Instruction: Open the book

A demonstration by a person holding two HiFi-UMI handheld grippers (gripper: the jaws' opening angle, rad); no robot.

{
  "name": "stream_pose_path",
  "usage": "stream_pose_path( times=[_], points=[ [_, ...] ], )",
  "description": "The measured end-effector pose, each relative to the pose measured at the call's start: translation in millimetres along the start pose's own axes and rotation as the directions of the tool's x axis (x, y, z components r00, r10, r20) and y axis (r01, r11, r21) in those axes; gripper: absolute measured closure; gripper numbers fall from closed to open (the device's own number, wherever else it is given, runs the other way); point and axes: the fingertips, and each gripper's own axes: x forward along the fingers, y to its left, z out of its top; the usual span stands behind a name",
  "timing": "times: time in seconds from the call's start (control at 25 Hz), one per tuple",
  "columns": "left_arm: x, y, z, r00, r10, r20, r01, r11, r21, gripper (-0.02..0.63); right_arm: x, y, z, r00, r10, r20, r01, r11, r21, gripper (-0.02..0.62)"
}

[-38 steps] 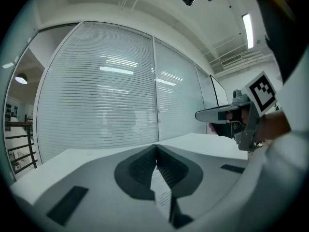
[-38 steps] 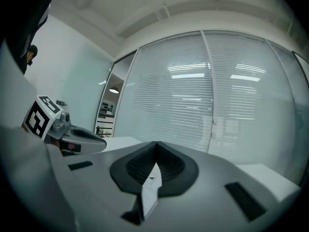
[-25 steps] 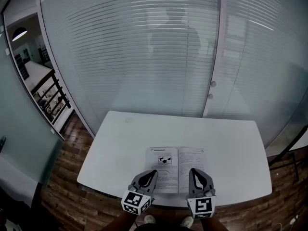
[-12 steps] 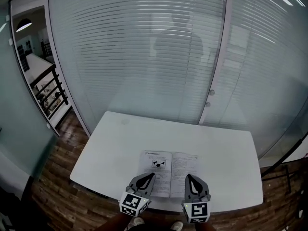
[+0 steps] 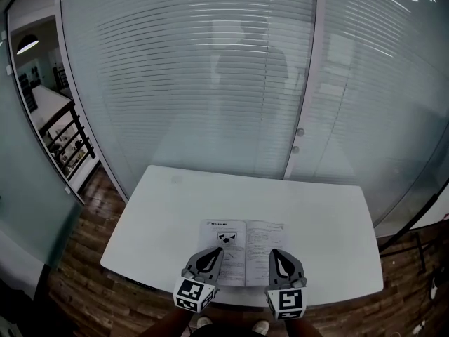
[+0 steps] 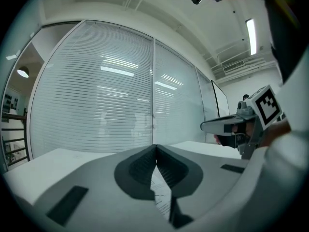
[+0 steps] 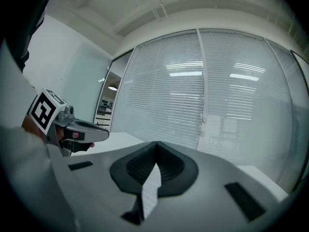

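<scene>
The book (image 5: pixel 242 241) lies open and flat on the white table (image 5: pixel 168 209), near its front edge, with printed pages showing. My left gripper (image 5: pixel 215 250) hovers over the near part of the left page, jaws shut with nothing between them. My right gripper (image 5: pixel 275 253) hovers over the near part of the right page, also shut and empty. In the left gripper view the tips (image 6: pixel 156 146) meet, a strip of page shows below them, and the right gripper (image 6: pixel 231 126) hangs beside. The right gripper view shows closed tips (image 7: pixel 155 143) and the left gripper (image 7: pixel 82 129).
A glass wall with horizontal blinds (image 5: pixel 210 83) and a door with round knobs (image 5: pixel 297 140) stand behind the table. Wooden floor (image 5: pixel 84 265) surrounds it, with a railing (image 5: pixel 66 139) at far left. The person's feet (image 5: pixel 203 322) show under the table's front edge.
The head view has shifted slightly, so the table and book sit a little differently in the picture. Both grippers keep their place over the book's near edge, still shut.
</scene>
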Motion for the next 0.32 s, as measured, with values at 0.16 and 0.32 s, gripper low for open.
stream_pose_path(
  times=[0.16,0.32],
  points=[
    [3.3,0.7,2.7,1.0,0.004,0.005,-0.004,1.0,0.01,0.595,3.6,-3.4,-2.1,1.0,-0.003,-0.002,0.003,1.0,0.007,0.592],
    [6.0,-4.0,-0.9,1.0,0.006,-0.002,-0.006,1.0,0.004,0.595,2.7,-6.7,-5.1,1.0,-0.004,-0.009,0.004,1.0,0.006,0.592]
  ],
)
